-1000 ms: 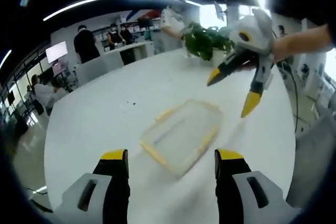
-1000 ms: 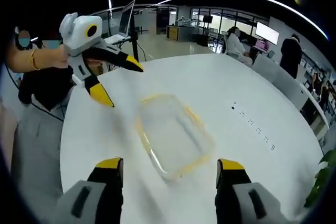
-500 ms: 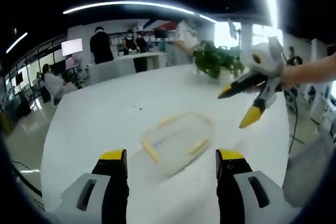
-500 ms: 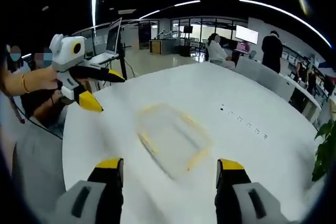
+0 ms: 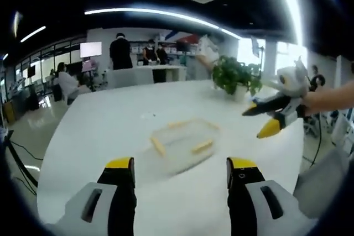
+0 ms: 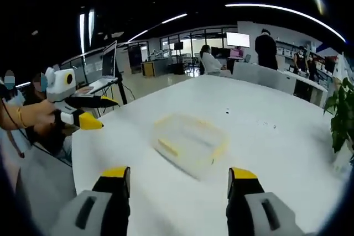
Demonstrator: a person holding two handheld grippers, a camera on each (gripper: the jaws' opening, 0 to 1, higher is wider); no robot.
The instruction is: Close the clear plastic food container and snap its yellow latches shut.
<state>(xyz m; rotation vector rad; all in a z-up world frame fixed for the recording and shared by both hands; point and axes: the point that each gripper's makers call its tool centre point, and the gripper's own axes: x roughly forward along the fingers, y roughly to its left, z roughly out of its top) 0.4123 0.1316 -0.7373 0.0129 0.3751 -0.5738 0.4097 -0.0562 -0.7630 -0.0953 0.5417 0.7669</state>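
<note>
Container: the clear plastic food container [image 5: 180, 143] lies flat on the white table [image 5: 110, 131], out ahead of both tools and touched by neither; in the right gripper view it sits mid-table [image 6: 189, 143].
Latches: I see yellow latches [image 5: 202, 146] along its edges, but the picture is smeared and I cannot tell whether any of them is snapped, or whether the lid is fully seated.
Left tool: released, jaws spread wide and holding nothing [image 5: 181, 167]; in the right gripper view it hangs off the table's edge [image 6: 95, 111], well apart from the container.
Right tool: also released and empty [image 6: 180, 176]; in the left gripper view it hovers beside the container, above the table [image 5: 264, 120].
Risk, sliding: the table looks slick and the container light, so I judge that pressing one latch without the other tool bracing the box could skate it away.
Risk, misjudged reach: with this blur I could land a jaw on the lid instead of on a latch.
Risk, surroundings: a potted plant [image 5: 235, 77] stands at the far edge, near the right tool's sweep.
</note>
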